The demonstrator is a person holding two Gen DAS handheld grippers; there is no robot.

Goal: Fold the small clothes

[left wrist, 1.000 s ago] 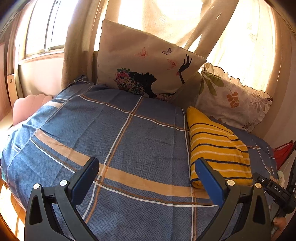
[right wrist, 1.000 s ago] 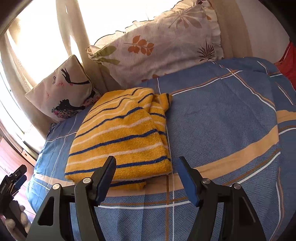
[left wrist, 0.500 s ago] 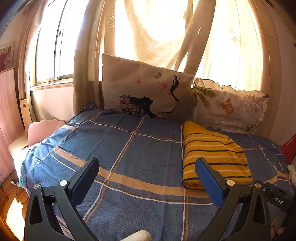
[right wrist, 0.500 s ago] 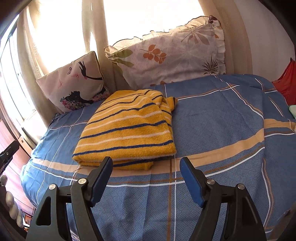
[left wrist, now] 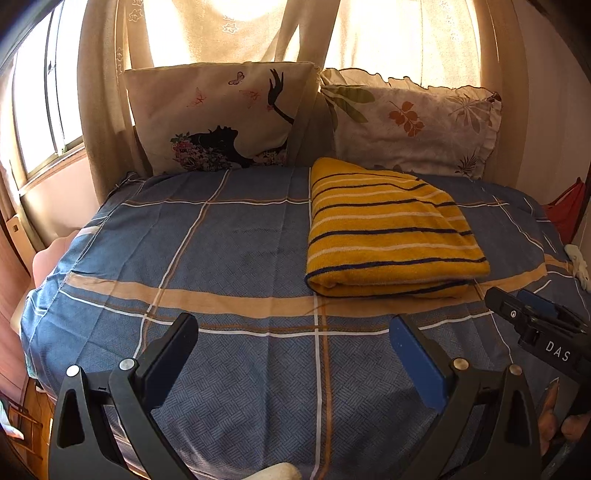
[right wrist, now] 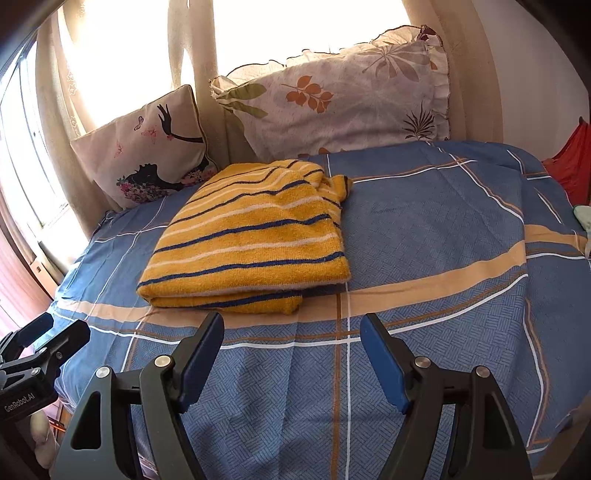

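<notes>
Hidden and cut-off parts of the bedroom scene

The striped yellow garment (right wrist: pixel 251 236) lies folded, so its inner layers and type stay unclear. The red item (right wrist: pixel 570 162) and pale green scrap (right wrist: pixel 583 218) at the bed's far right are cut by the edge; the leaf-print pillow (left wrist: pixel 413 129) has its base hidden behind the garment. Bright curtains (left wrist: pixel 236 29) wash out the window.

Folded yellow striped garment (left wrist: pixel 388 229) (flat on bed)

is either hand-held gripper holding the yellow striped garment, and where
Nothing is held. The left hand-held gripper and right hand-held gripper are both open, short of the folded garment.
</notes>
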